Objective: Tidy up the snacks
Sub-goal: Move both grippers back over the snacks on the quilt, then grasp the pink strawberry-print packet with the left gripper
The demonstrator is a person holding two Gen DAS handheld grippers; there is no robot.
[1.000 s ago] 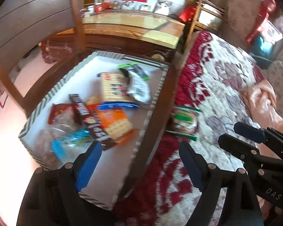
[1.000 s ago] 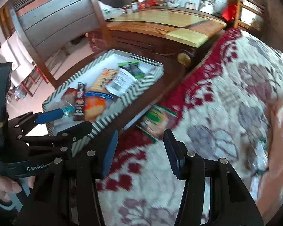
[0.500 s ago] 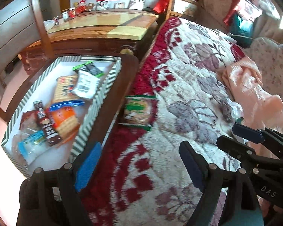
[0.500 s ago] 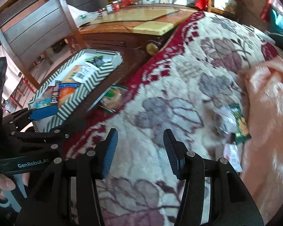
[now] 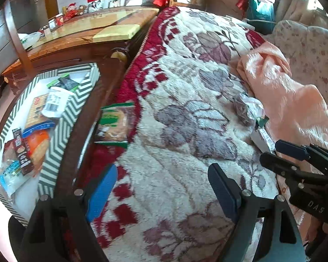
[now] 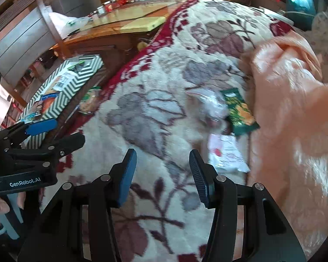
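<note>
Both claws hung over a bed covered by a flower-patterned blanket (image 5: 185, 131). The left claw (image 5: 161, 187) stood released, its jaws wide apart with only blanket between them. The right claw (image 6: 163, 174) was likewise released, jaws parted more narrowly and empty.

A green-and-white striped box (image 5: 74, 109) sat on a dark wooden stand beside the bed and held several snack packets, among them an orange cracker pack (image 5: 38, 144) and a dark brown bar (image 5: 21, 150). One green-edged snack packet (image 5: 116, 124) lay at the bed's edge, just beside the box.

Near a peach-coloured quilt (image 6: 290, 109) lay three further snacks close together: a green chip packet (image 6: 240, 113), a clear crumpled bag (image 6: 210, 107) and a white packet (image 6: 227, 155). The white packet lay nearest the right claw, apart from its fingers
</note>
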